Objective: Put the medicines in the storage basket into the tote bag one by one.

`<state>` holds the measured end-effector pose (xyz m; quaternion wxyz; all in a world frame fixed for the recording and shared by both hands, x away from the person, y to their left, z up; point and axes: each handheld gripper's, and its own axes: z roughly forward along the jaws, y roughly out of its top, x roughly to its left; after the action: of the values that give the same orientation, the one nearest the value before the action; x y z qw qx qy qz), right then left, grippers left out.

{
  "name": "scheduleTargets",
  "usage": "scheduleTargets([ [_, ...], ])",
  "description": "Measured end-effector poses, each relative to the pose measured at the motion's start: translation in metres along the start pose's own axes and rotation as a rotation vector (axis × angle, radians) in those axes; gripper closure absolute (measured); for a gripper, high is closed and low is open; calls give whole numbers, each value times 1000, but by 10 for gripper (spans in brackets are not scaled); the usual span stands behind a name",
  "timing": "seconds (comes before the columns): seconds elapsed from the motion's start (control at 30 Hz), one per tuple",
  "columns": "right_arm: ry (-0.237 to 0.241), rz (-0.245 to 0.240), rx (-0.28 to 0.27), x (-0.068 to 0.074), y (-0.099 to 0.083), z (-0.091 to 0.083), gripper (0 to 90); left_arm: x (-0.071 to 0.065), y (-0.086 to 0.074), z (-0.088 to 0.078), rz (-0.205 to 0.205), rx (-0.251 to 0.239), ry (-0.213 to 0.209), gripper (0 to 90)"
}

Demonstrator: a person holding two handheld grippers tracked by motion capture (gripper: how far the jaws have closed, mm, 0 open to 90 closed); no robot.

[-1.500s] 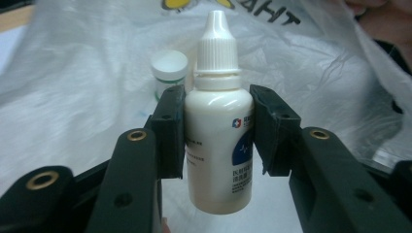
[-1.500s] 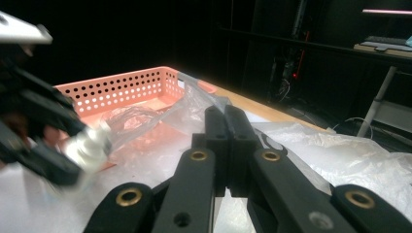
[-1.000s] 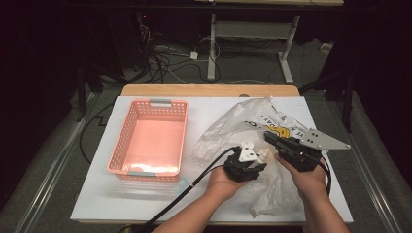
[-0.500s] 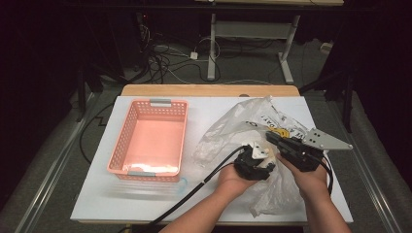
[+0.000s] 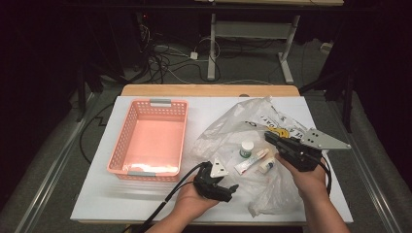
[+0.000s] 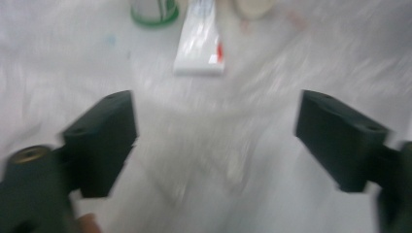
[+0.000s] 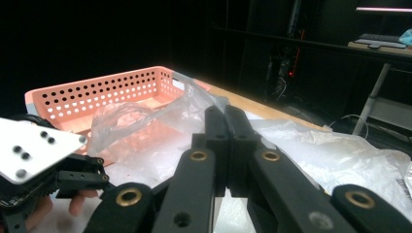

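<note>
The left gripper (image 5: 232, 188) is held low near the table's front edge; its jaws have just been opening and are spread wide with nothing between them. Ahead, a white tube with a red mark (image 6: 200, 42) is seen lying on the crumpled clear plastic bag (image 5: 233, 121). The right gripper (image 5: 268, 136) is pressed together on a fold of that bag

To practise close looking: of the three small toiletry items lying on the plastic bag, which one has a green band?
The small white bottle, leftmost of the three; the flat tube shows red, the small container is pale.
</note>
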<state>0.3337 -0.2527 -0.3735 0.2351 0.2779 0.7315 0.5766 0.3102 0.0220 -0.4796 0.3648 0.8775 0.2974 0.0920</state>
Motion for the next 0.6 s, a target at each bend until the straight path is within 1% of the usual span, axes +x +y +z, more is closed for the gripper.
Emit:
scheduleTargets([
  [0.03, 4, -4, 0, 0, 0, 1, 900, 2, -3, 2, -10, 27, 13, 0],
  [0.07, 4, -1, 0, 1, 0, 1, 900, 4, -6, 4, -18, 46, 15, 0],
  [0.13, 7, -4, 1, 1, 0, 2, 900, 5, -4, 7, -29, 65, 13, 0],
  [0.17, 7, -2, 2, 1, 0, 2, 900, 6, -1, 11, -33, 84, 7, 0],
  [0.23, 10, 1, 5, 0, 0, 4, 900, 5, 1, 13, -34, 87, 10, 0],
  [0.27, 11, 3, 4, 0, -1, 5, 900, 6, 2, 13, -37, 79, 12, 18],
  [0.3, 10, 10, 8, 0, -1, 6, 900, 6, 1, 12, -38, 70, 12, 69],
  [0.33, 12, 3, 2, 0, -1, 7, 900, 6, 0, 11, -47, 50, 19, 131],
  [0.37, 14, 12, 9, 0, -1, 7, 900, 6, -1, 10, -47, 36, 25, 209],
  [0.4, 16, 11, 10, 0, -2, 8, 900, 4, -2, 9, -28, 22, 17, 289],
  [0.43, 14, 15, 11, 0, -2, 8, 900, 3, -2, 9, -6, 14, -8, 382],
  [0.47, 13, 16, 10, 0, -2, 9, 900, 1, -2, 8, 17, 7, -23, 509],
  [0.5, 11, 15, 11, -1, -2, 9, 900, 0, -2, 9, 29, 2, -35, 599],
  [0.53, 9, 13, 12, -1, -3, 10, 900, 0, -2, 9, 28, 2, -45, 665],
  [0.57, 9, 18, 15, -1, -3, 10, 900, 2, -2, 9, 12, 1, -49, 711],
  [0.6, 8, 14, 17, -1, -3, 10, 900, 4, -2, 9, -8, 0, -52, 788],
])
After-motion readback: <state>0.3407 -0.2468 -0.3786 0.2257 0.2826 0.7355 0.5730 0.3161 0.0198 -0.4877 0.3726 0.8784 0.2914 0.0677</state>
